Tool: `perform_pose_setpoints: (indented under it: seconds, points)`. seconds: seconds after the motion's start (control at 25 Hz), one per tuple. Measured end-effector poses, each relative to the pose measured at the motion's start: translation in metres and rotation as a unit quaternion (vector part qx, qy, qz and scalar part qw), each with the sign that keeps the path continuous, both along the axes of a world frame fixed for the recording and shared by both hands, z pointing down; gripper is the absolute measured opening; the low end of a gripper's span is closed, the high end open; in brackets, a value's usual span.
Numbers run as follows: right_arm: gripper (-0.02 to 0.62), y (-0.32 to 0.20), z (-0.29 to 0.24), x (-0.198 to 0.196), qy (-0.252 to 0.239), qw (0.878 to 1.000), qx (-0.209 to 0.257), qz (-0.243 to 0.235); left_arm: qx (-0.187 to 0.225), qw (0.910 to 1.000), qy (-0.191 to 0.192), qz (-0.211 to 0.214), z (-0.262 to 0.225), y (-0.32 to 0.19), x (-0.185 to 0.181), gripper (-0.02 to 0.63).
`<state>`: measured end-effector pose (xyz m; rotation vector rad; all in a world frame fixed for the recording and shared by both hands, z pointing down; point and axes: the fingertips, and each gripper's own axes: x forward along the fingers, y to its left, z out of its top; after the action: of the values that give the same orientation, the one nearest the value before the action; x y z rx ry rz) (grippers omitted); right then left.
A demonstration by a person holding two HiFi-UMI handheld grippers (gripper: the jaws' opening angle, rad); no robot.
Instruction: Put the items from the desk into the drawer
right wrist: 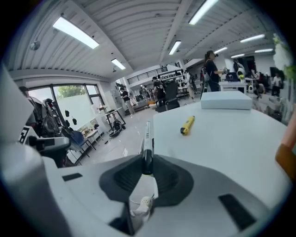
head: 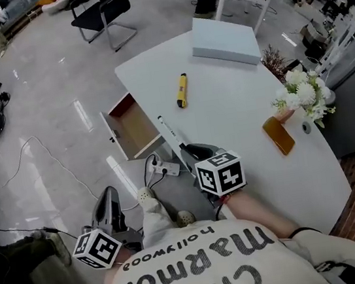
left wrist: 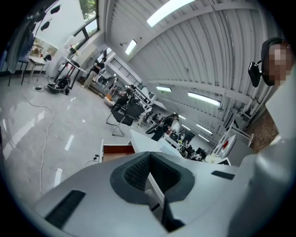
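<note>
My right gripper (head: 191,152) is shut on a white pen (head: 171,134) with a black end, holding it over the desk's near left edge; in the right gripper view the pen (right wrist: 147,142) sticks out forward from between the pads. The wooden drawer (head: 133,126) stands pulled open at the desk's left side, just left of the pen. A yellow marker (head: 182,89) lies on the white desk (head: 240,115), and the right gripper view also shows that marker (right wrist: 187,125). My left gripper (head: 108,195) hangs low over the floor at the lower left, jaws together and empty; its own view shows the drawer (left wrist: 115,150) ahead.
A grey box (head: 226,42) sits at the desk's far end. White flowers (head: 304,94) and a flat orange object (head: 278,135) are at the right edge. A power strip (head: 168,168) with cables lies on the floor below the drawer. A black chair (head: 102,13) stands beyond.
</note>
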<state>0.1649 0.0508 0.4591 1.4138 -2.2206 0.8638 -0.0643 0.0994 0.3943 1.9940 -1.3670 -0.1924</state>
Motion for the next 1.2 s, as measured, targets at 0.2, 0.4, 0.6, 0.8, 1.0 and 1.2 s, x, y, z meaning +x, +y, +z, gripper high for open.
perform_pose_setpoints:
  seconds: [0.2,0.4,0.6,0.8,1.0,1.2]
  points:
    - [0.075,-0.025,0.002,-0.027,0.000,1.000,-0.007,-0.015,-0.001,0.9998,0.013,-0.018,0.008,-0.025,-0.026,0.002]
    - [0.074,-0.055,0.005,-0.051,-0.001,1.000,-0.013,-0.019,-0.003,0.9998,0.017,-0.013,0.013,-0.056,-0.043,0.002]
    - [0.075,-0.087,0.008,-0.075,-0.003,1.000,-0.018,-0.021,-0.011,0.9997,0.021,-0.011,0.019,-0.091,-0.060,0.002]
    - [0.075,-0.123,0.011,-0.098,-0.006,0.999,-0.024,-0.020,-0.016,0.9997,0.017,-0.012,0.019,-0.131,-0.080,0.002]
    - [0.075,-0.157,0.017,-0.119,-0.003,0.999,-0.034,-0.022,-0.014,0.9997,0.018,-0.011,0.021,-0.172,-0.101,0.002]
    - [0.075,-0.187,0.038,-0.142,0.008,0.998,-0.057,-0.022,-0.013,0.9997,0.019,-0.003,0.021,-0.207,-0.122,0.002]
